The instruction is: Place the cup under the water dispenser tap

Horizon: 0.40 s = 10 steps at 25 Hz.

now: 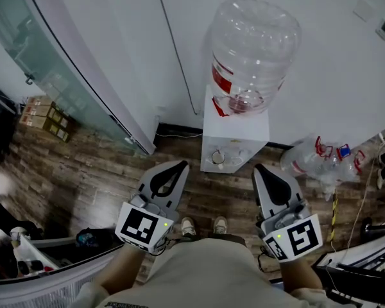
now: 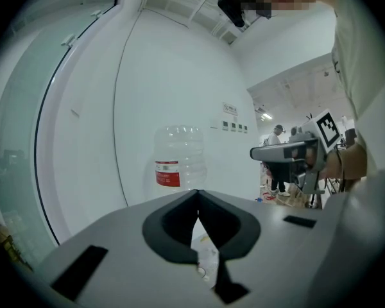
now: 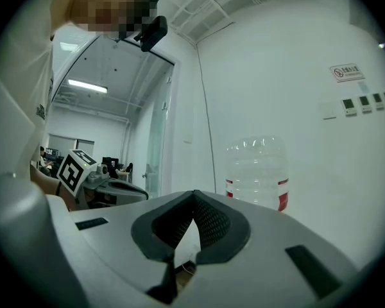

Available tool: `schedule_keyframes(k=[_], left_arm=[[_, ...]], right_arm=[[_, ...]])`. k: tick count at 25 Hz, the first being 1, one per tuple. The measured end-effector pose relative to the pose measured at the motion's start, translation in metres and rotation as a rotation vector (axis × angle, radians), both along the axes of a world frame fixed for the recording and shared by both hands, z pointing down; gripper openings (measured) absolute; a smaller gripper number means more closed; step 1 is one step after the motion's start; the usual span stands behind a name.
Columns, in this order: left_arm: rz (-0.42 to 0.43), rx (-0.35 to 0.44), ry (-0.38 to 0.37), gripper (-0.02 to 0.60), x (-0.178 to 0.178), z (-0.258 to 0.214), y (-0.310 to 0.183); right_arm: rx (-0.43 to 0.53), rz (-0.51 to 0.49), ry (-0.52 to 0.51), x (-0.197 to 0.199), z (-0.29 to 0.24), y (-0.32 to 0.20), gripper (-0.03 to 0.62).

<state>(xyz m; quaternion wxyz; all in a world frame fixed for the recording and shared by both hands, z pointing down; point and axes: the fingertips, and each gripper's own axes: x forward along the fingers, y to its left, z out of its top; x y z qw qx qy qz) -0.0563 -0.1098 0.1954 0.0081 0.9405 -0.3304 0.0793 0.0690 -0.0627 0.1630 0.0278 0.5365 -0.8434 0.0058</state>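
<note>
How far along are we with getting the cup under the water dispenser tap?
Looks done: a small round thing, possibly the cup, already sits in the front recess of the water dispenser. In hand: nothing; the left gripper and right gripper are both shut and empty, held short of the dispenser. Left: it is too small to tell whether it is placed correctly, so that needs checking.

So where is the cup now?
In the head view the cup stands at the front of the dispenser, toward its left side, below the big bottle.
</note>
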Motion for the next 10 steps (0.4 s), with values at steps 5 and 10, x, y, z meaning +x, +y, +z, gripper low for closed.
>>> schedule_keyframes(k=[5,10], left_arm=[[0.003,0.002,-0.008,0.006,-0.0002,0.0014,0.0026],[0.016,0.004,-0.017,0.006,0.0005,0.0014,0.0054]], right_arm=[[-0.008,0.009,0.021,0.0017,0.0027,0.0001,0.006],[-0.011,0.009,0.024,0.0004,0.0033,0.0019,0.006]])
